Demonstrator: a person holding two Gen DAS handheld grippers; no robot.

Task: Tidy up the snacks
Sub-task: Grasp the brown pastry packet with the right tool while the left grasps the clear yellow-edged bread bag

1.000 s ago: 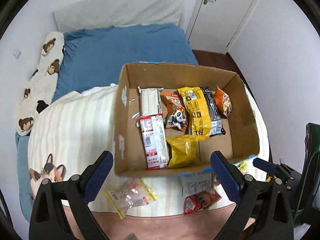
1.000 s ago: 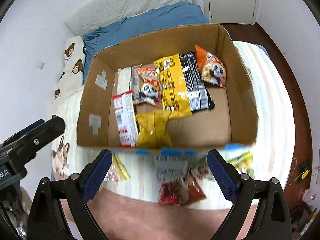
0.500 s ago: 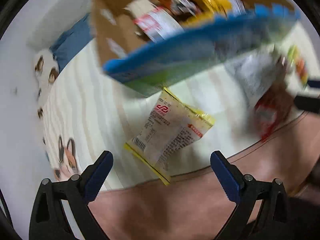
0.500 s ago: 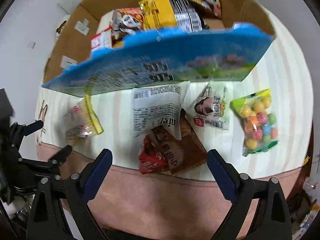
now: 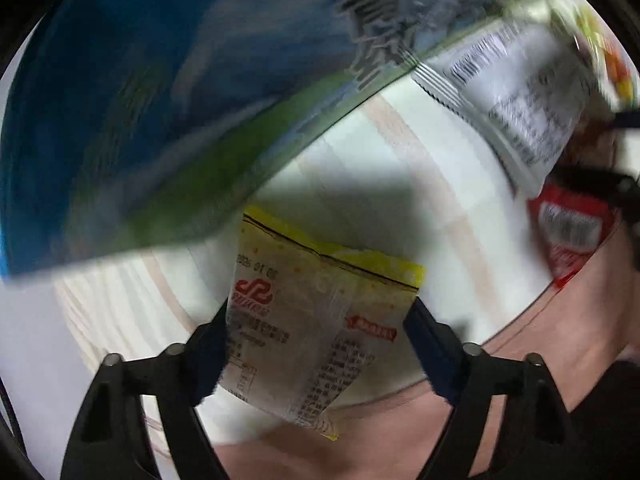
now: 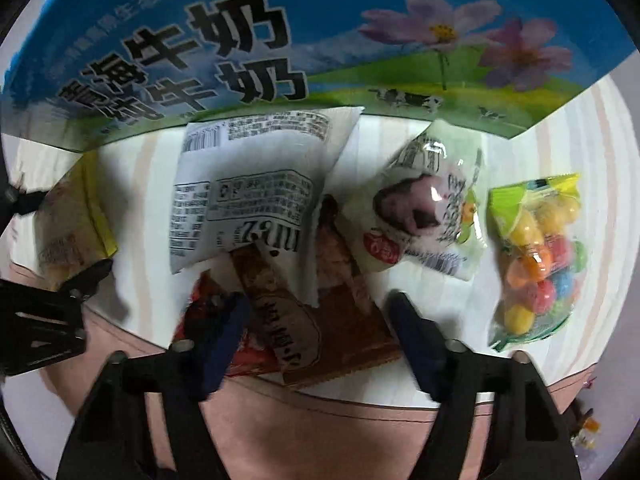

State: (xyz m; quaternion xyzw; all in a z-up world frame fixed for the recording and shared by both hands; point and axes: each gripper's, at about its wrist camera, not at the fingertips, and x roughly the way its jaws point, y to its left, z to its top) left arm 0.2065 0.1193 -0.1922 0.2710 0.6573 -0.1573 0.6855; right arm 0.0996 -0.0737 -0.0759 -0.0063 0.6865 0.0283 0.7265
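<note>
In the left wrist view my left gripper point(image 5: 320, 344) is open, its blue pads on either side of a yellow-edged clear snack packet point(image 5: 316, 320) lying on the striped bedspread. In the right wrist view my right gripper point(image 6: 320, 332) is open, low over a brown packet point(image 6: 320, 328) that lies on a red packet point(image 6: 248, 360) and under a white packet point(image 6: 248, 196). The blue milk carton box point(image 6: 320, 40) stands just behind them. The yellow-edged packet shows at the left of the right wrist view point(image 6: 76, 224).
A white packet with a dark picture point(image 6: 424, 216) and a bag of coloured candy balls point(image 6: 540, 256) lie to the right on the bedspread point(image 6: 580, 128). A pink blanket edge point(image 6: 320, 432) runs along the front. The box wall point(image 5: 160, 100) looms over the left gripper.
Both grippers have dropped from above the box to just over the packets in front of it. The left one now straddles the yellow-edged packet, the right one the brown packet.
</note>
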